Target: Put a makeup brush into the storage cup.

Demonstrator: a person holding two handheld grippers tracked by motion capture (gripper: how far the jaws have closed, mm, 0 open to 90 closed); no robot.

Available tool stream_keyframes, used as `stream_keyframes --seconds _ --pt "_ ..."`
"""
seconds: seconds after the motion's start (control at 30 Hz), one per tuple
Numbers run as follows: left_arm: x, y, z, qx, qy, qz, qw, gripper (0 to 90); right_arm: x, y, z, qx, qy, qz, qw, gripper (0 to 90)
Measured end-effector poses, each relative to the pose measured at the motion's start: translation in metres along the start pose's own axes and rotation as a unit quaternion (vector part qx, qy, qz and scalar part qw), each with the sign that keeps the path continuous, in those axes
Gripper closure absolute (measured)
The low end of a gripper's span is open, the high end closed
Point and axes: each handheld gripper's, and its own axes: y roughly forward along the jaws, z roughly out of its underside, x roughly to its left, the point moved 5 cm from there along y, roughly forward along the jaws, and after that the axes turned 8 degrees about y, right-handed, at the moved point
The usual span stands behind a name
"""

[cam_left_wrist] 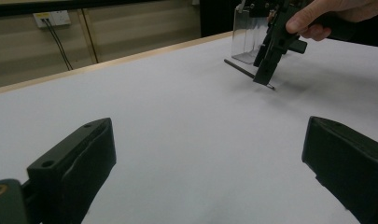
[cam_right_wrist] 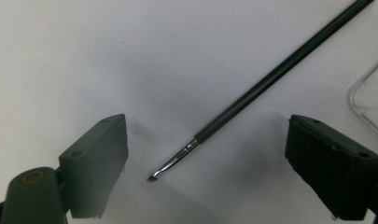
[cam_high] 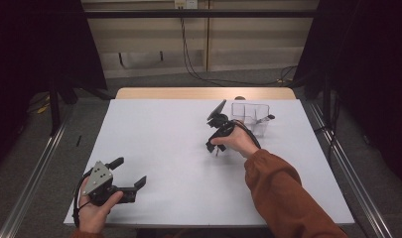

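Note:
A thin black brush (cam_right_wrist: 252,95) with a metal ferrule and a small dark tip lies flat on the white table (cam_high: 164,144). In the right gripper view it runs diagonally between the jaws of my right gripper (cam_right_wrist: 205,163), which is open and points down just above the tip end. Seen from the left gripper view, the brush (cam_left_wrist: 245,72) lies under the right gripper (cam_left_wrist: 263,79). In the high view the right gripper (cam_high: 212,146) is right of the table's middle. My left gripper (cam_high: 129,172) rests near the front left edge, open with nothing in it (cam_left_wrist: 210,163).
A clear plastic container (cam_high: 250,115) stands at the back right, just behind the right hand; its corner (cam_right_wrist: 371,100) shows close to the brush handle. A wooden strip (cam_high: 203,93) edges the far side. Dark curtains flank the table.

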Motion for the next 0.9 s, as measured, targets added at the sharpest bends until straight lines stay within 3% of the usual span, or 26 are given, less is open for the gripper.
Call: stream_keyframes --seconds 0.17,0.33,0.57,0.63,0.77,0.9 --pt "0.0004 0.0 0.0 0.0 0.0 -0.001 1.0 2.8 -0.0016 0.0032 -0.0034 0.008 0.01 0.008 0.9999 13.5" --pt "-0.0002 0.0 -0.0002 -0.001 0.0 0.0 1.0 2.8 -0.0014 0.0083 -0.0038 0.013 -0.001 0.028 0.9995 15.5" --pt "-0.0007 0.0007 0.0002 0.003 0.002 0.001 1.0 2.8 -0.0008 0.0081 -0.0051 0.016 0.011 0.032 0.9993 18.8" --pt "-0.0009 0.0009 0.0005 0.004 0.003 0.001 1.0 2.8 -0.0013 0.0074 -0.0055 0.017 0.008 0.033 0.9993 23.0" --pt "-0.0021 0.0018 0.0006 0.004 0.003 0.003 1.0 2.8 -0.0032 0.003 -0.0061 0.013 0.014 0.033 0.9993 39.8" --pt "-0.0031 0.0019 0.0001 0.004 0.007 0.003 1.0 2.9 -0.003 0.0023 -0.0061 0.012 0.01 0.033 0.9993 46.0"
